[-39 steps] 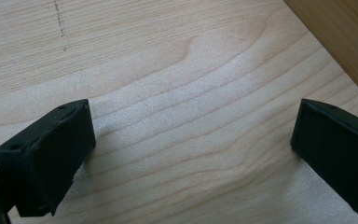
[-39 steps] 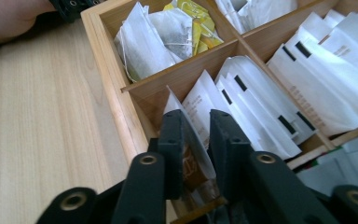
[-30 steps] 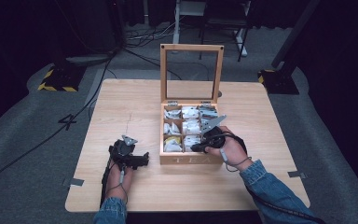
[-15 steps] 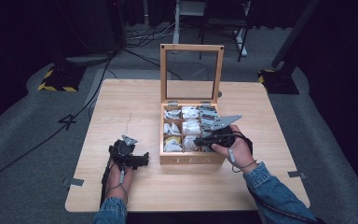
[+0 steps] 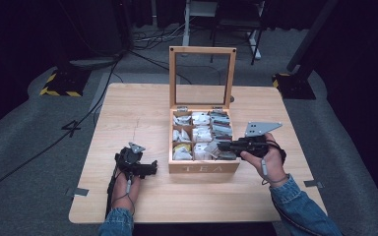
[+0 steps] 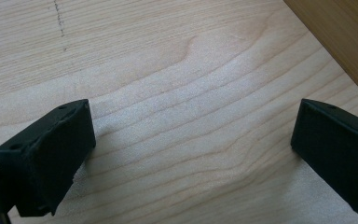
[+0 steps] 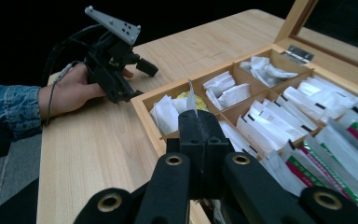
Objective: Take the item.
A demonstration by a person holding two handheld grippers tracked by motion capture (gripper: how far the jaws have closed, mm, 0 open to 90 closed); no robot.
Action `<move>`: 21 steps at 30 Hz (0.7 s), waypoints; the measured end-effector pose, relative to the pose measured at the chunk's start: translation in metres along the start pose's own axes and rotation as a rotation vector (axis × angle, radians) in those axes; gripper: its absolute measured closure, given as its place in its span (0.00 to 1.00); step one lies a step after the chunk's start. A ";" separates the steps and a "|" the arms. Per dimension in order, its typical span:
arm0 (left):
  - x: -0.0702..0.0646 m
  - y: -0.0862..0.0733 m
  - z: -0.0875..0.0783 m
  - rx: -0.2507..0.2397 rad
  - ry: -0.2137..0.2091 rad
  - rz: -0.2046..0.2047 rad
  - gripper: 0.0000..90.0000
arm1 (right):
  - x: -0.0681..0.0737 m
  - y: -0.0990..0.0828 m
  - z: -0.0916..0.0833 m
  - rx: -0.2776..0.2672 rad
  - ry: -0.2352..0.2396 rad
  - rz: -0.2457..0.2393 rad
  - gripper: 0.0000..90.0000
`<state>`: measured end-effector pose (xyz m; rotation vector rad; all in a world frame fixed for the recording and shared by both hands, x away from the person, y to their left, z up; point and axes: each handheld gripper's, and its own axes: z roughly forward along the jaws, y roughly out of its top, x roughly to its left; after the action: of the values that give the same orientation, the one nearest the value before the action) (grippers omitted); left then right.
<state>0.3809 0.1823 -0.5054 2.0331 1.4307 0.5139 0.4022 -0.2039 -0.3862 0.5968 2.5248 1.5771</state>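
A wooden tea box (image 5: pixel 204 167) stands open in the middle of the table, its glass lid (image 5: pixel 202 51) upright. Its compartments hold several tea sachets (image 5: pixel 201 133). My right gripper (image 5: pixel 222 146) hovers over the box's front right compartment, shut on a thin white sachet (image 7: pixel 191 96) that sticks up edge-on between its jaws (image 7: pixel 198 122). My left gripper (image 5: pixel 152 167) rests on the table to the left of the box. Its jaws stand wide open over bare wood (image 6: pixel 191 154) with nothing between them. It also appears far off in the right gripper view (image 7: pixel 147 68).
The box's corner (image 6: pixel 340 42) lies close to the left gripper's right jaw. Bare table (image 5: pixel 138 113) stretches to the left of and behind the box. Cables and stand legs (image 5: pixel 211 29) lie on the dark floor beyond the table.
My right gripper has risen out of the box's front right compartment and drawn back to the right, still shut on the sachet. The left gripper has not moved.
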 end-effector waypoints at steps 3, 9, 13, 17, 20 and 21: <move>0.000 0.000 0.000 0.000 0.000 0.000 0.00 | -0.001 0.001 -0.011 -0.032 -0.010 0.014 1.00; 0.000 0.000 0.000 0.000 0.000 0.000 0.00 | -0.001 0.002 -0.025 -0.064 -0.038 0.019 1.00; 0.000 0.000 0.000 0.000 -0.001 0.002 0.00 | -0.004 0.001 -0.034 -0.088 -0.067 0.033 1.00; 0.000 0.000 0.000 0.000 0.000 0.004 0.00 | -0.010 -0.001 -0.044 -0.102 -0.101 0.056 1.00; 0.001 0.000 0.000 -0.001 -0.001 0.004 0.00 | -0.015 -0.003 -0.051 -0.100 -0.114 0.078 1.00; 0.001 0.000 0.000 -0.001 -0.001 0.004 0.00 | -0.017 -0.004 -0.054 -0.100 -0.122 0.080 1.00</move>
<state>0.3814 0.1826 -0.5054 2.0357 1.4255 0.5151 0.4008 -0.2569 -0.3669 0.7657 2.3467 1.6282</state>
